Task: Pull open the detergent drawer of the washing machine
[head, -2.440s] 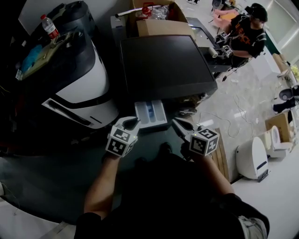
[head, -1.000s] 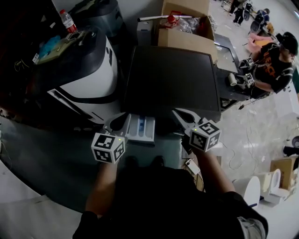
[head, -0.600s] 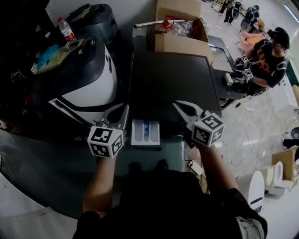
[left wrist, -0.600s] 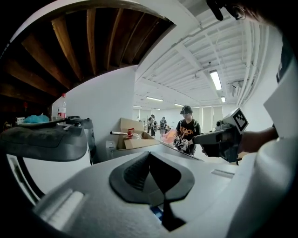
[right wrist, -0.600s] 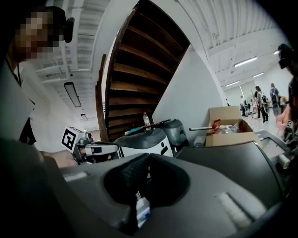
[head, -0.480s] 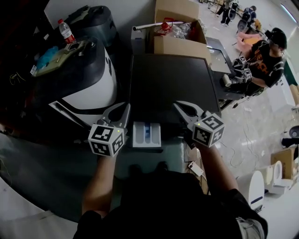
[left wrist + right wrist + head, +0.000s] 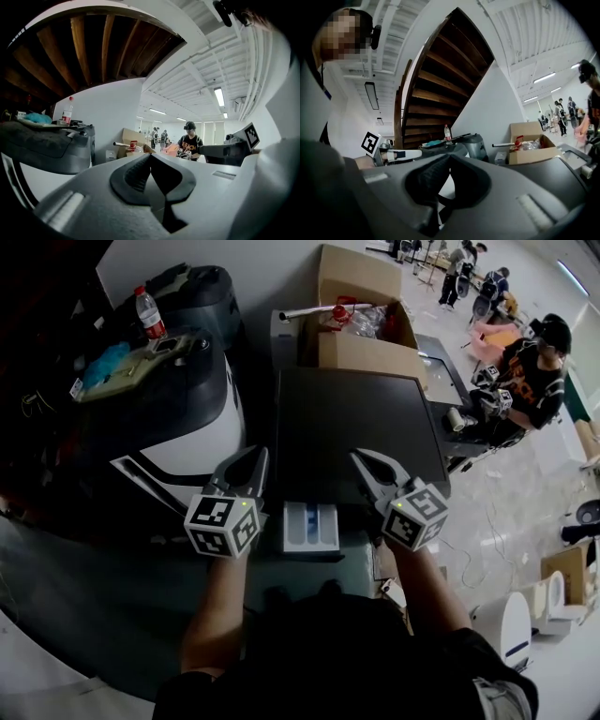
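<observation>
In the head view, the detergent drawer (image 7: 311, 526) stands pulled out from the front of the washing machine (image 7: 352, 423) (its inside is white with some blue). The left gripper (image 7: 257, 456) is held to the left of the drawer and the right gripper (image 7: 360, 457) to the right of it, both apart from it.

In the left gripper view, the two jaws of the left gripper (image 7: 150, 157) are pressed together with nothing between them.

In the right gripper view, the right gripper (image 7: 449, 157) also has its jaws together and empty. A cardboard box (image 7: 532, 140) stands behind.
</observation>
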A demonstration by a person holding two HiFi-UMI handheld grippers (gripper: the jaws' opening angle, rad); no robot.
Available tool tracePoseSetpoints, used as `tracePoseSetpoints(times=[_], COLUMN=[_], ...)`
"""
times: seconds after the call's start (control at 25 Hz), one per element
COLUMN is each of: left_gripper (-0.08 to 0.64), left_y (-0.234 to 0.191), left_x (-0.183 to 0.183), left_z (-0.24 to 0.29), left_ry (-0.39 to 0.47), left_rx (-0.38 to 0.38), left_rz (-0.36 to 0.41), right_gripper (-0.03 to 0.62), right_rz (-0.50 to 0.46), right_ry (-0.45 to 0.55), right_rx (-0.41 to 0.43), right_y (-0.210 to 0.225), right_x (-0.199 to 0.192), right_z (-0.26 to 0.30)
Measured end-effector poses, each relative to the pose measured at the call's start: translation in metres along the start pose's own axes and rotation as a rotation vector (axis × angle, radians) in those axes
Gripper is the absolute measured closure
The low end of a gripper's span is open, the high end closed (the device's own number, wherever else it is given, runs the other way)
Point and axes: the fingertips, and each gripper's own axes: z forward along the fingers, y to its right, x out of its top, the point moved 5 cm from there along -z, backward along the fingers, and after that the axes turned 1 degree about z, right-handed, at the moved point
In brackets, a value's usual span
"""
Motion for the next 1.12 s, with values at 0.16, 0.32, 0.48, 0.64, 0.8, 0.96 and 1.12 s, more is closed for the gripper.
tracePoseSetpoints(times=[0.16,0.32,0.48,0.64,0.8,0.96,1.12], left_gripper=[0.549,0.549,0.549,0.549,0.549,0.549,0.549], left_y=[-0.007,-0.012,-0.008,-0.001,0.003,0.008,0.013], left_x=[-0.001,-0.004,-0.004,-0.007,-0.01,-0.014,-0.015], left_z=[-0.007,-0.003,0.003,0.005,0.008,0.009,0.01], left_ry=[-0.017,-0.029,-0.04,-0.047,-0.061,-0.069,-0.078], left_rx=[0.012,0.022,0.009,0.003,0.004,0.001,0.001], left_rz=[0.048,0.076,0.089,0.095,0.09,0.094,0.091], right_gripper=[0.589,0.591,0.591,0.591,0.591,0.591,0.591], right_rz=[-0.031,-0.064,-0.062,-0.065,-0.058,-0.06,-0.043], right_ry=[0.033,0.029,0.045,0.047,0.045,0.027,0.016], right_rx=[0.023,0.028,0.009,0.009,0.028,0.03,0.047], right_y=[-0.014,-0.008,0.001,0.001,0.0,0.003,0.004], right_x=[0.003,0.006,0.015,0.014,0.01,0.003,-0.002], right_z=[0.0,-0.001,-0.004,-0.008,-0.009,-0.012,-0.014])
